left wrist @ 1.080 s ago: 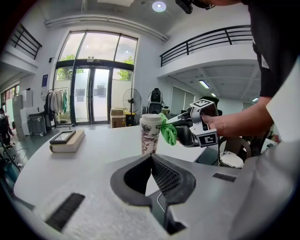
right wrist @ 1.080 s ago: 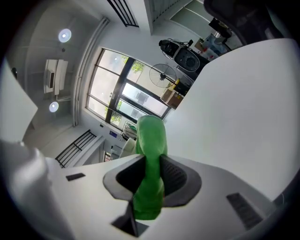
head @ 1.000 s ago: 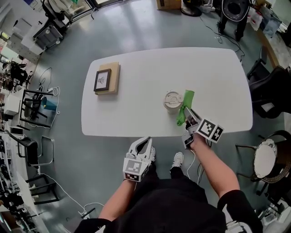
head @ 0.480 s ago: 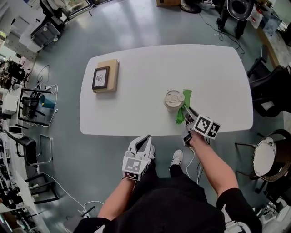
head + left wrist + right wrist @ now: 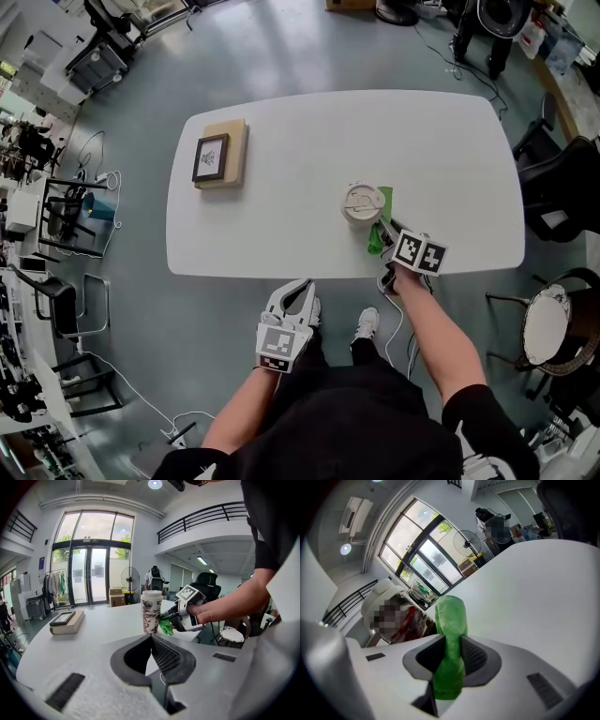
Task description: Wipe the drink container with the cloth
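Cloth (image 5: pixel 451 613) pinched in right claw (image 5: pixel 452 640), touching cup (image 5: pixel 151 611).

Right tongs (image 5: pixel 383 229) have closed in on the drink container (image 5: pixel 359 202) over the last second and now sit just beside its lower right. The cloth (image 5: pixel 385 198) shows shorter than before, drawn in against the container's right flank; contact looks likely, though the head view leaves it unconfirmed.

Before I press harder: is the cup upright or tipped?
Upright. The cup stands vertical on the table, lid on top.
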A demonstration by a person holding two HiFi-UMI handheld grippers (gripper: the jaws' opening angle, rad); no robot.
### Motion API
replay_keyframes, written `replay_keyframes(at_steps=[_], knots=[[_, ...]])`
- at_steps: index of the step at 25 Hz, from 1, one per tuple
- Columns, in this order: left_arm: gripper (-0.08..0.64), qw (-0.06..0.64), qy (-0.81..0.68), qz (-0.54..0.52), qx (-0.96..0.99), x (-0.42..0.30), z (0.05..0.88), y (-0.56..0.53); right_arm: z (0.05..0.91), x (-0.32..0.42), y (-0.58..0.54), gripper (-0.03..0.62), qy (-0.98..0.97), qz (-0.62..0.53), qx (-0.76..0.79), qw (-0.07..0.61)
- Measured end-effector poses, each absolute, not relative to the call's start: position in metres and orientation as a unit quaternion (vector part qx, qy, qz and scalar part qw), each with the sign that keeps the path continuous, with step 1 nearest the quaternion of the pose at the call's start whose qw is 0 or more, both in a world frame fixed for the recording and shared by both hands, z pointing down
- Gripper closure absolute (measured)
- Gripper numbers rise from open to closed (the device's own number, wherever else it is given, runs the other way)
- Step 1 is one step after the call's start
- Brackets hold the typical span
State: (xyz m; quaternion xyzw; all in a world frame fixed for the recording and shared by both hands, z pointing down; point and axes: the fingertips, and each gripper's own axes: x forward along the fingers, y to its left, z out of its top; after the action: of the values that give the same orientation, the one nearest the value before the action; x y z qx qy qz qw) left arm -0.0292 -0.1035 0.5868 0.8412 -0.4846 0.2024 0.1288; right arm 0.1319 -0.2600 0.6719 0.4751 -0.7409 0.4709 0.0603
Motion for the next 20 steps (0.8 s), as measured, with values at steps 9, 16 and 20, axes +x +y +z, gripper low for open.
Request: replay_keyframes(at_steps=[9,16,20], knots=[[0.546,0.129,-0.487,0.203,0.839,-0.031,0.588,-0.099,0.703,0.13,-0.259,0.485,-0.746,0.441,0.471,0.164],[0.546,0.126,-0.487,0.202,0.841,-0.03,0.584,-0.097,0.706,0.131,-0.26,0.482,-0.751,0.415,0.476,0.194],[0.546,0.119,-0.492,0.2,0.839,-0.032,0.572,-0.101,0.681,0.137,-0.255,0.482,-0.77,0.372,0.482,0.188]])
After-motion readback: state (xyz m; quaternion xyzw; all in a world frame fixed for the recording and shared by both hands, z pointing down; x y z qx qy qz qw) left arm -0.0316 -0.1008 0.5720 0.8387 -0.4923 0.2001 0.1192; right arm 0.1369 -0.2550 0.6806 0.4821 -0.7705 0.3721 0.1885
